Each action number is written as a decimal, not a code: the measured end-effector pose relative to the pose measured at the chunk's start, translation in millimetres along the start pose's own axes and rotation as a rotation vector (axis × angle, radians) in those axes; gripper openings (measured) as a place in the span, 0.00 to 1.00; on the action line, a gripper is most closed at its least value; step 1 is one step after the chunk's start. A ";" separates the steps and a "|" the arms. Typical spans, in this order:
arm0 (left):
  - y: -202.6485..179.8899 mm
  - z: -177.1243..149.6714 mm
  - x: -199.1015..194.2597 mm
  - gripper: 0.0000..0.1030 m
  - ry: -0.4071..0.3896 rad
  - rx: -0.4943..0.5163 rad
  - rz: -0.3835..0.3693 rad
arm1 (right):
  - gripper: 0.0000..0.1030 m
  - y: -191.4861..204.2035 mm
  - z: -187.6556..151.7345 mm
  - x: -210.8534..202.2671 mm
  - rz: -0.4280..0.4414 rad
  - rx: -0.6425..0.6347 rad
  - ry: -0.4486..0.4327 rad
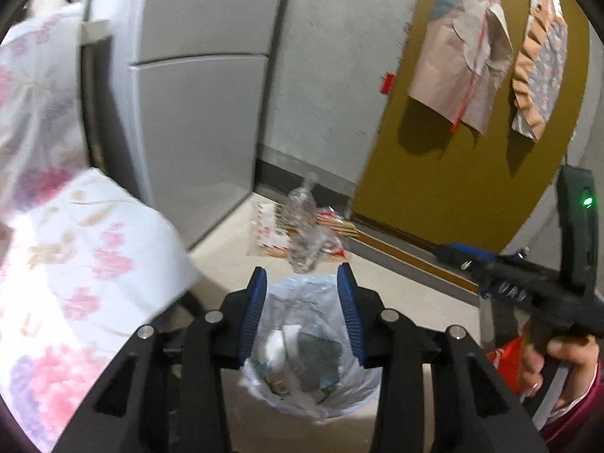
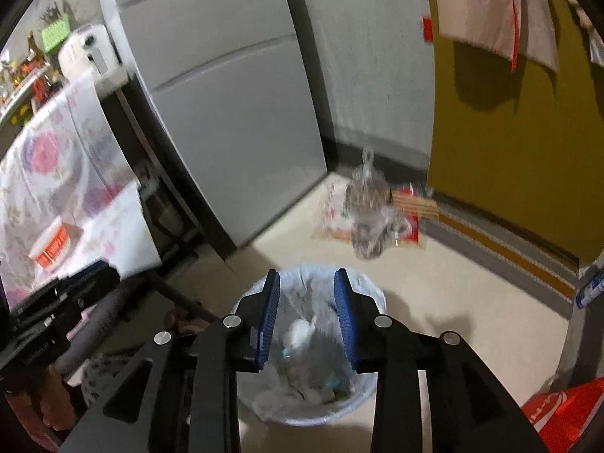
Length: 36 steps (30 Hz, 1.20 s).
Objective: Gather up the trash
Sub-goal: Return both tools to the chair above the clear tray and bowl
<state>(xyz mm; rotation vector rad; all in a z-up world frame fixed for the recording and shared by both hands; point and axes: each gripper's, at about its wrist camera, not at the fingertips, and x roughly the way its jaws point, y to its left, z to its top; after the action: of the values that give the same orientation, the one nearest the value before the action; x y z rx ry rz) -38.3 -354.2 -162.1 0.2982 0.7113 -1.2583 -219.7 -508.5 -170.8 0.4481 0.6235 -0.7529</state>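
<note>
Both grippers hang with jaws apart and empty above the lined trash bin (image 2: pixel 302 411) on the floor: left gripper (image 1: pixel 302 313), right gripper (image 2: pixel 306 313). The knotted clear plastic bag (image 2: pixel 368 215) sits near the floor's far corner, between the fridge (image 2: pixel 234 105) and the yellow door. It looks light, soft, crinkly and slippery; the tied neck on top seems the surest hold.

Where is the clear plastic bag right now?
In both wrist views the clear plastic bag sits on the floor beyond the lined trash bin, on flat printed packaging near the corner between the grey cabinet and the mustard wall.
</note>
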 end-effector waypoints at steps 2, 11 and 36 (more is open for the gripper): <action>10.6 0.5 -16.2 0.36 -0.023 -0.013 0.034 | 0.32 11.5 10.0 -15.6 0.015 -0.019 -0.061; 68.2 -23.8 -100.2 0.58 -0.105 -0.102 0.269 | 0.50 107.7 30.0 -32.8 0.195 -0.181 -0.118; 267.5 -117.7 -263.9 0.70 -0.140 -0.513 0.915 | 0.49 387.7 7.1 57.2 0.493 -0.529 0.025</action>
<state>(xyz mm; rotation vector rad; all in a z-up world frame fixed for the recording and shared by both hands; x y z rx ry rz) 139.5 -4.4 -128.6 0.0808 0.6352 -0.2081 103.2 -288.0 -144.0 0.1090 0.6717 -0.0996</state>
